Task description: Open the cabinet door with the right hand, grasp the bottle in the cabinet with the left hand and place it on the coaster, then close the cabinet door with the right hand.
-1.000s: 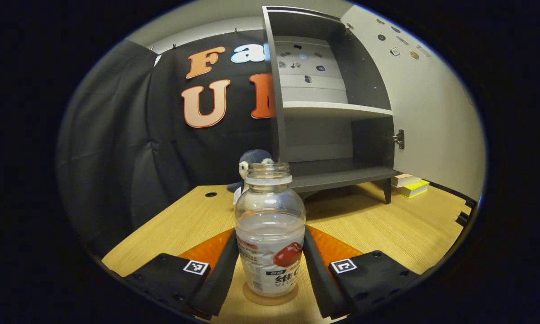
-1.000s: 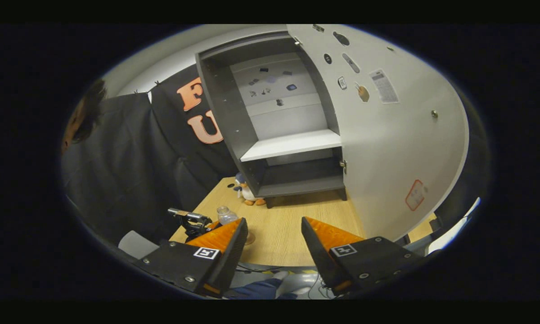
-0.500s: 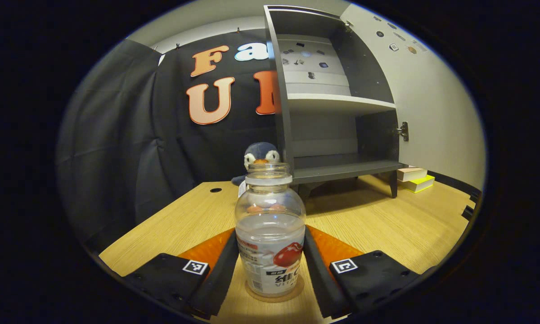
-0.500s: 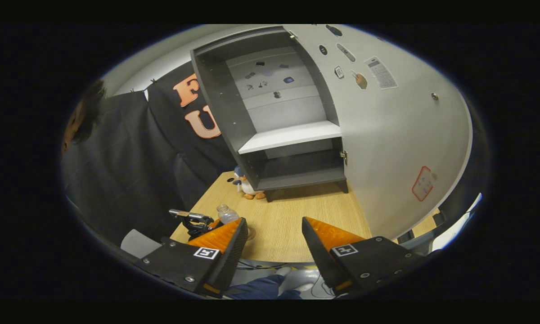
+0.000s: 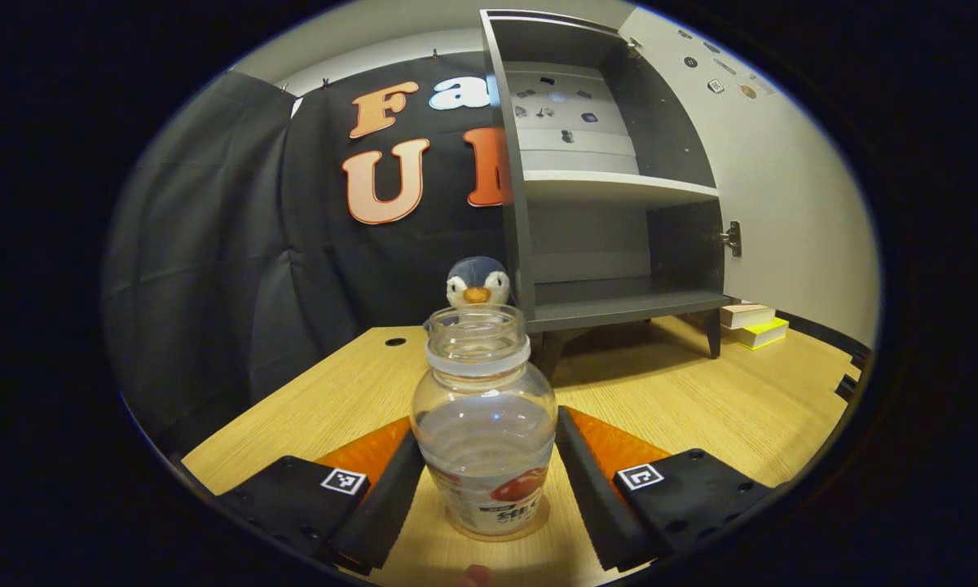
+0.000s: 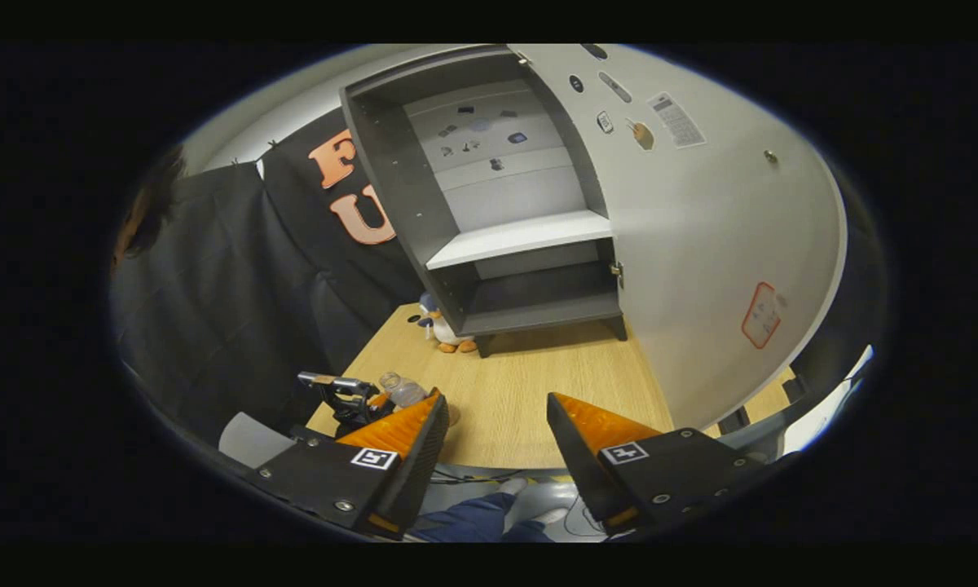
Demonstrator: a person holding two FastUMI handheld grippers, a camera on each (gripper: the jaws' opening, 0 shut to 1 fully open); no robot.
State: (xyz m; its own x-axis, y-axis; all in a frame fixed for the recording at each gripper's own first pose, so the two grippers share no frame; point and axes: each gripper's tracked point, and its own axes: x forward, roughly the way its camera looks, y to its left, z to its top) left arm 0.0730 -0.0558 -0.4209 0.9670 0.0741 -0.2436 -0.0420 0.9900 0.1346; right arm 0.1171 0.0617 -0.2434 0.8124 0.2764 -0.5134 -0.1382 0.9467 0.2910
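Left gripper view: bottle (image 5: 484,424) now set on coaster (image 5: 499,531) on tabletop (image 5: 701,408); left gripper (image 5: 486,489) jaws parted since half-second ago, bottle released. Right gripper (image 6: 493,440) jaws open, empty; cabinet door (image 6: 701,244) left to be closed.

Each black plastic finger mount of the left gripper (image 5: 486,489) is carrying a square black-and-white marker and small round screws. The right gripper (image 6: 495,456) is wearing matching markers and silver screws; below its fingers, blue trousers (image 6: 473,522) are showing.
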